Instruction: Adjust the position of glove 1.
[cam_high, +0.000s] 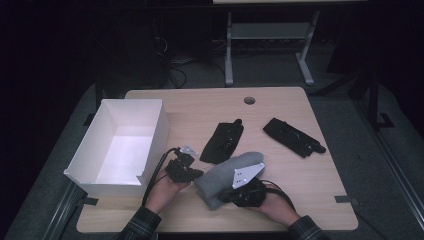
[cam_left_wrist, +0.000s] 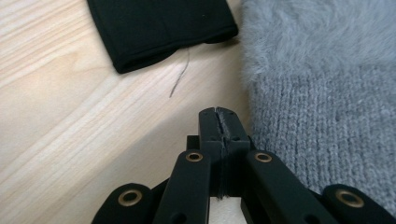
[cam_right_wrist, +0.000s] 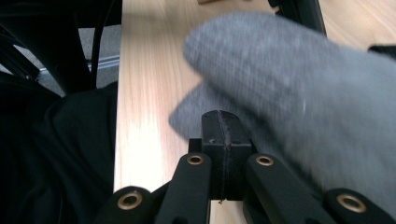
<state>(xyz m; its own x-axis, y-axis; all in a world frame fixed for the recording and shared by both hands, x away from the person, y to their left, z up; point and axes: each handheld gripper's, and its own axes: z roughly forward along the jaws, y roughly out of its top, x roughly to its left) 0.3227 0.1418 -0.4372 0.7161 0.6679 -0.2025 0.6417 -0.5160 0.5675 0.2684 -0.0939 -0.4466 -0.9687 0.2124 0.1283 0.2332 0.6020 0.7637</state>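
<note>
One grey mitten (cam_high: 227, 181) is lying at the desk's (cam_high: 280, 107) near edge, between both grippers. Right gripper (cam_right_wrist: 219, 122) is pressing against it, jaws closed together, apparently empty. Left gripper (cam_left_wrist: 218, 116) is sitting just beside its cuff, jaws closed, nothing between. Two black gloves (cam_high: 222, 141) are lying beyond.

Looks like a lab/office: wood desk (cam_high: 300, 165) w/ cable hole (cam_high: 249, 100), cables (cam_high: 175, 70) on grey carpet (cam_high: 270, 70)

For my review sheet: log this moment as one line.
left gripper shut, empty, beside grey mitten | right gripper shut, grip on mitten unclear | white box empty | two black gloves on table
</note>
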